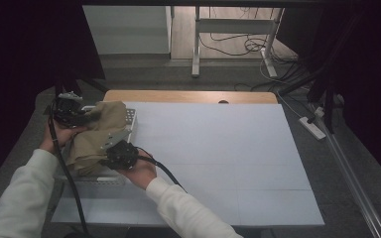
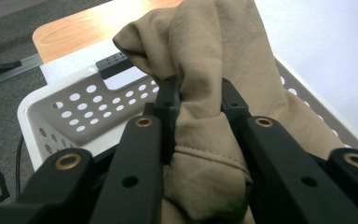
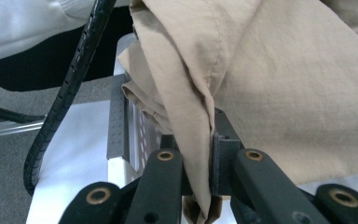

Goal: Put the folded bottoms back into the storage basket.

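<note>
A tan cloth [image 1: 93, 135] lies bunched over a white perforated basket [image 1: 129, 118] at the table's left edge. My left gripper [image 1: 69, 111] is at the cloth's far left end, and in the left gripper view its jaws pinch a thick fold of the cloth [image 2: 200, 112] above the basket [image 2: 70, 112]. My right gripper [image 1: 120, 153] is at the cloth's near right side; in the right gripper view its jaws are shut on a hanging fold of the cloth [image 3: 200, 121], with the basket's rim [image 3: 117, 135] behind.
A white sheet [image 1: 218, 148] covers most of the table; a wooden strip [image 1: 188, 96] shows at its far edge. Beyond the table stand a desk frame and cables [image 1: 238, 44] on the floor, and a power strip [image 1: 313, 128] lies to the right.
</note>
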Demonstrator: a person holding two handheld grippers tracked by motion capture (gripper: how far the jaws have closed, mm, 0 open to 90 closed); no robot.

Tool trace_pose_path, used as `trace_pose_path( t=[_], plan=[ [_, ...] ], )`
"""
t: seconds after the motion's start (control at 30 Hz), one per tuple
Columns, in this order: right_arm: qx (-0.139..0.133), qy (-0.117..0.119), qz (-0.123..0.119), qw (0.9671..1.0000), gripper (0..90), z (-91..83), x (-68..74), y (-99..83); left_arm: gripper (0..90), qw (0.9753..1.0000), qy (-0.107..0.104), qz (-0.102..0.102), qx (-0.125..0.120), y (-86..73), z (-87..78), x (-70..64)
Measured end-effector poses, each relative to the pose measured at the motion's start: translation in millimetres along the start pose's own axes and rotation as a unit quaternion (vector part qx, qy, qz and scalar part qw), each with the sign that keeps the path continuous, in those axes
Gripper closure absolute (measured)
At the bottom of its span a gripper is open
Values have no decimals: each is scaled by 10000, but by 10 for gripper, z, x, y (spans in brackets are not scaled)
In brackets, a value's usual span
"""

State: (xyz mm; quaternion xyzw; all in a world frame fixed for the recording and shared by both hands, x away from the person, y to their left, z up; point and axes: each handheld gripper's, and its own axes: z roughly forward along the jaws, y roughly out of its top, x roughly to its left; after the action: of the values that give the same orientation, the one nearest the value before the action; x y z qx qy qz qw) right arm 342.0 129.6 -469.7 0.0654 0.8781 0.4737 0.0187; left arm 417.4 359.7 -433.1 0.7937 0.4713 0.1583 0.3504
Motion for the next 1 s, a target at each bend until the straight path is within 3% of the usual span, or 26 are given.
trace_pose_path(
  t=[0.5,0.53,0.57,0.6,0.63,0.67,0.77,1.0],
  plan=[
    [28,58,-43,10000,820,22,14,10,737,10000,41,7,30,6,15,-8],
    [34,38,-42,10000,781,27,15,7,712,9999,158,-47,1,6,18,-6],
    [-42,33,45,10000,446,44,13,2,423,9992,374,-128,-96,20,6,-8],
    [-34,-121,112,9999,364,47,22,2,367,9992,374,-128,-96,20,6,-8],
    [-34,-121,112,9999,364,47,22,2,367,9991,378,-140,-110,26,-7,-15],
    [41,-241,152,9996,266,36,27,0,334,9993,339,-113,-125,34,-16,-32],
    [117,-196,207,9995,256,9,20,-4,318,9995,267,-16,-141,68,-27,-105],
    [-24,-156,328,9993,258,-254,-36,-71,298,9999,42,90,-138,138,-22,-268]
  ],
)
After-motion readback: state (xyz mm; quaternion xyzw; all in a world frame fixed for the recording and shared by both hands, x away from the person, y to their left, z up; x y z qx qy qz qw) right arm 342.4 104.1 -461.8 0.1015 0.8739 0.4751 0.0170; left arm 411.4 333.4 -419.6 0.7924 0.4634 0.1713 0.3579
